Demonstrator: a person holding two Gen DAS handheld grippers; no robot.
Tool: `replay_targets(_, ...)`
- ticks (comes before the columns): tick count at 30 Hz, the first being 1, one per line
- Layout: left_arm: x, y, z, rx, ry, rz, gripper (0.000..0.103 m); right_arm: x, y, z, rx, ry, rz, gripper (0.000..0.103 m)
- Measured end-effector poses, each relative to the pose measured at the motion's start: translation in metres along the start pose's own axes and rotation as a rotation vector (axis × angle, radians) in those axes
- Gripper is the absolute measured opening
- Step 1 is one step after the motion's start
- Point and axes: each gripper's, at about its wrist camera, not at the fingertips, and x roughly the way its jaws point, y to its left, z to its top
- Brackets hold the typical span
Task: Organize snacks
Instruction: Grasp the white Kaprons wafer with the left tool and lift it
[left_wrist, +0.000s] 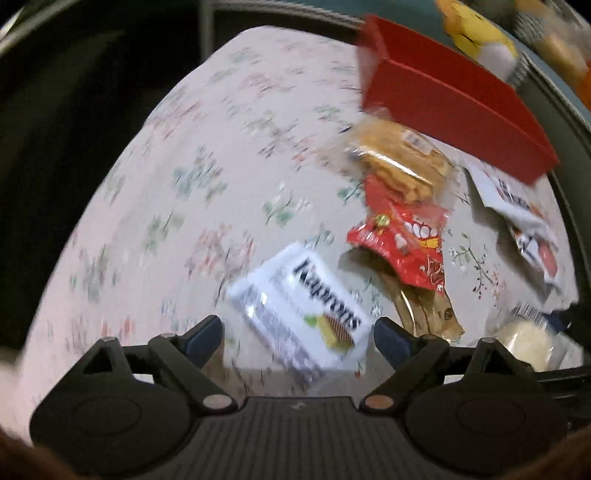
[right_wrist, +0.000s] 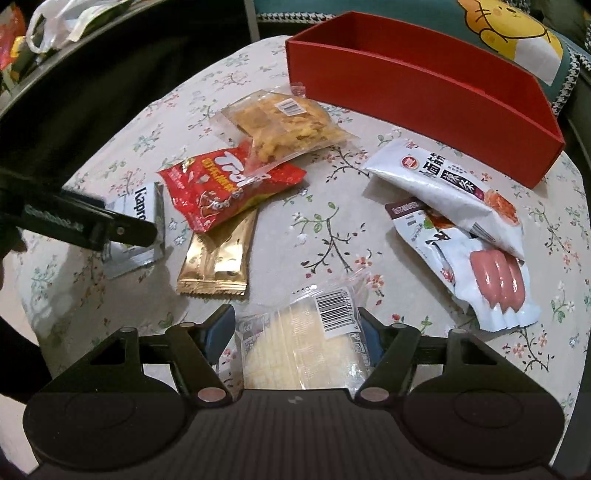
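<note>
Bread pack (right_wrist: 303, 347) sits pinched between my right fingers (right_wrist: 295, 332); left fingers (left_wrist: 297, 334) spread over white Kaprons box (left_wrist: 299, 306) near table's (left_wrist: 166, 166) left edge. Risk: soft wrapper slipping before red box (right_wrist: 424, 92), far-right corner.

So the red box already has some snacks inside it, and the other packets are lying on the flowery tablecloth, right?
Not quite. The red box is empty, as the right wrist view shows. The packets do lie outside it on the flowery tablecloth.

red box (right_wrist: 424, 99); floral white tablecloth (right_wrist: 325, 229); red snack bag (right_wrist: 225, 188); gold packet (right_wrist: 218, 262); white wafer pack (left_wrist: 299, 314).
</note>
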Motion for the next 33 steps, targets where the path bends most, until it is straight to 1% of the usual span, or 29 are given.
replay_targets(3,-0.005,0.002,-0.008,-0.067,-0.011,0.003,0.103,0.0,-0.002,-0.001,0.004,0.0,0.006,0.075)
replay_targets(6,0.001,0.001,-0.003,-0.139,-0.014,0.013,0.103,-0.002,-0.001,-0.002,0.002,-0.002,0.007,0.075)
replay_targets(8,0.004,-0.002,0.004,-0.17,-0.036,0.041,0.103,-0.003,-0.001,-0.003,-0.001,-0.002,0.008,0.075)
replay_targets(10,0.009,-0.009,0.007,-0.164,-0.061,0.086,0.103,-0.005,0.0,-0.005,-0.002,-0.003,0.011,0.075)
replay_targets(13,0.016,-0.023,0.007,-0.1,-0.075,0.143,0.103,-0.006,-0.001,-0.004,0.0,-0.001,0.013,0.075)
replay_targets(15,0.017,-0.035,0.0,-0.001,-0.079,0.171,0.103,-0.007,-0.001,-0.004,-0.001,-0.001,0.013,0.075)
replay_targets(16,0.016,-0.04,-0.003,0.044,-0.087,0.171,0.1,-0.007,-0.002,-0.004,-0.002,0.0,0.014,0.075)
replay_targets(17,0.013,-0.042,-0.005,0.069,-0.087,0.152,0.093,-0.007,-0.002,-0.004,-0.003,0.001,0.014,0.075)
replay_targets(19,0.006,-0.043,-0.01,0.11,-0.085,0.107,0.088,-0.008,-0.001,-0.004,-0.009,-0.001,0.013,0.075)
replay_targets(22,0.002,-0.048,-0.018,0.182,-0.05,-0.005,0.088,-0.011,0.002,-0.005,-0.023,-0.007,0.013,0.075)
replay_targets(24,0.002,-0.053,-0.021,0.234,-0.053,0.002,0.088,-0.014,0.004,-0.006,-0.029,-0.011,0.014,0.074)
replay_targets(27,0.002,-0.052,-0.024,0.222,-0.047,0.017,0.09,-0.016,0.004,-0.008,-0.029,-0.015,0.01,0.074)
replay_targets(28,0.0,-0.053,-0.026,0.211,-0.043,0.011,0.093,-0.016,0.003,-0.008,-0.025,-0.015,0.009,0.074)
replay_targets(29,0.0,-0.052,-0.028,0.2,-0.037,0.007,0.101,-0.015,0.003,-0.008,-0.025,-0.015,0.009,0.074)
replay_targets(30,0.001,-0.052,-0.03,0.188,-0.028,0.006,0.103,-0.014,0.003,-0.008,-0.029,-0.013,0.009,0.074)
replay_targets(31,0.003,-0.055,-0.033,0.192,-0.037,0.012,0.103,-0.013,0.004,-0.008,-0.032,-0.011,0.008,0.074)
replay_targets(33,0.005,-0.063,-0.036,0.23,-0.048,0.048,0.103,-0.009,0.006,-0.007,-0.047,-0.008,-0.001,0.076)
